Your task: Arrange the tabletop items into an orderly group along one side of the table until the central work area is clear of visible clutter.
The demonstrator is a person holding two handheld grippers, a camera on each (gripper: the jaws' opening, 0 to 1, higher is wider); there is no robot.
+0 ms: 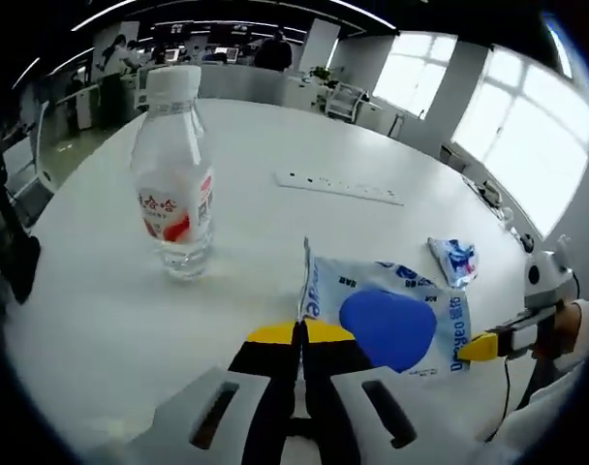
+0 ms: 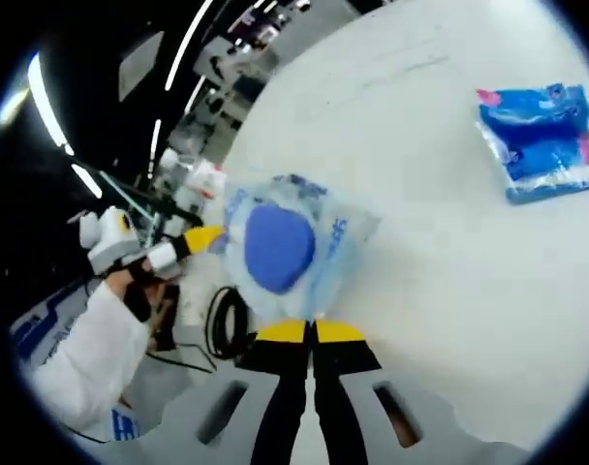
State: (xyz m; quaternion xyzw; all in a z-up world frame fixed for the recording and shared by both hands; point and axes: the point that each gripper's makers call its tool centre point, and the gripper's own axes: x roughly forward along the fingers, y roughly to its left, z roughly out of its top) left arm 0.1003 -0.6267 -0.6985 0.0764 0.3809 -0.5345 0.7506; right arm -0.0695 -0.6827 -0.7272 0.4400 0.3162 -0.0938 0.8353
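Note:
A clear plastic packet with a blue disc inside (image 1: 391, 325) is held between both grippers. My left gripper (image 1: 299, 334) is shut on its left edge, jaws pressed together. The right gripper (image 1: 483, 346) comes in from the right, its yellow tip on the packet's opposite edge. In the right gripper view the same packet (image 2: 280, 242) sits just beyond my right gripper (image 2: 312, 329), which is shut on its near edge, while the left gripper (image 2: 202, 238) grips the far side. A water bottle (image 1: 173, 174) stands upright to the left on the white table (image 1: 275, 223).
A small blue-and-white packet (image 1: 454, 260) lies beyond the held packet, and appears larger in the right gripper view (image 2: 546, 140). A white power strip (image 1: 338, 187) lies farther back. A black cable (image 2: 227, 325) coils near the table edge. A person's sleeve (image 2: 91, 358) is at the lower left.

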